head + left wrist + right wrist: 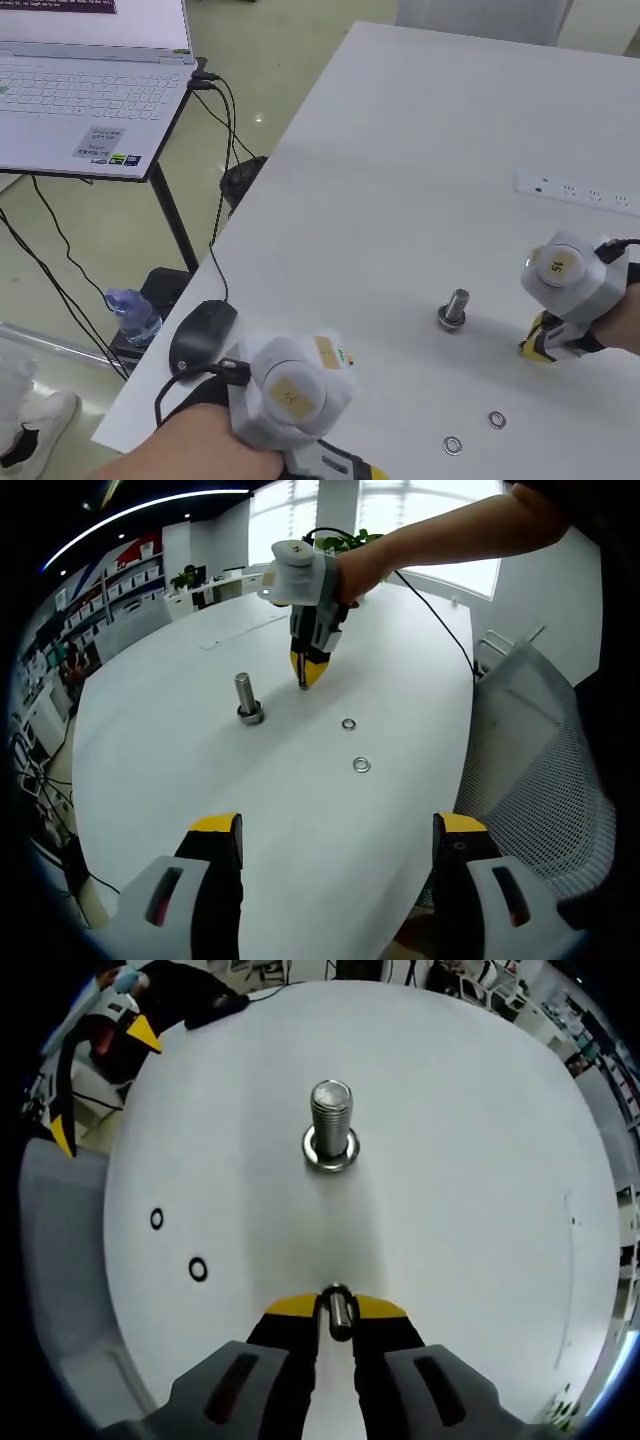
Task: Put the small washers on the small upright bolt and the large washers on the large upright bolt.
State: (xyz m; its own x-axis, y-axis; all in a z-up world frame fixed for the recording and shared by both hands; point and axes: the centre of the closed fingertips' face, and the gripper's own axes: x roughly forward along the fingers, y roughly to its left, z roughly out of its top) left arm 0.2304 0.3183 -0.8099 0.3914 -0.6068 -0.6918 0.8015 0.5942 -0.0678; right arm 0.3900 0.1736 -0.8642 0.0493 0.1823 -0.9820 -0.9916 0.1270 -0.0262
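- A white oval table [180,780] stands in a bright office with shelving and large windows. A mesh chair [540,780] sits just beside its edge.
- A laptop [90,90] rests on a side stand. A black mouse [200,335] lies at the table's corner and a power strip [580,192] lies farther along.
- The large bolt [455,308] stands upright on its head mid-table, with two washers [497,420] lying flat nearby.
- The right gripper [338,1308] is clamped on the small bolt [340,1315], near the large bolt.
- The left gripper [338,825] is spread wide with nothing between its jaws.
- The jaws hide most of the small bolt, so I cannot tell whether it touches the table. The washers are too small to size. The head view cuts off the left gripper's jaws.
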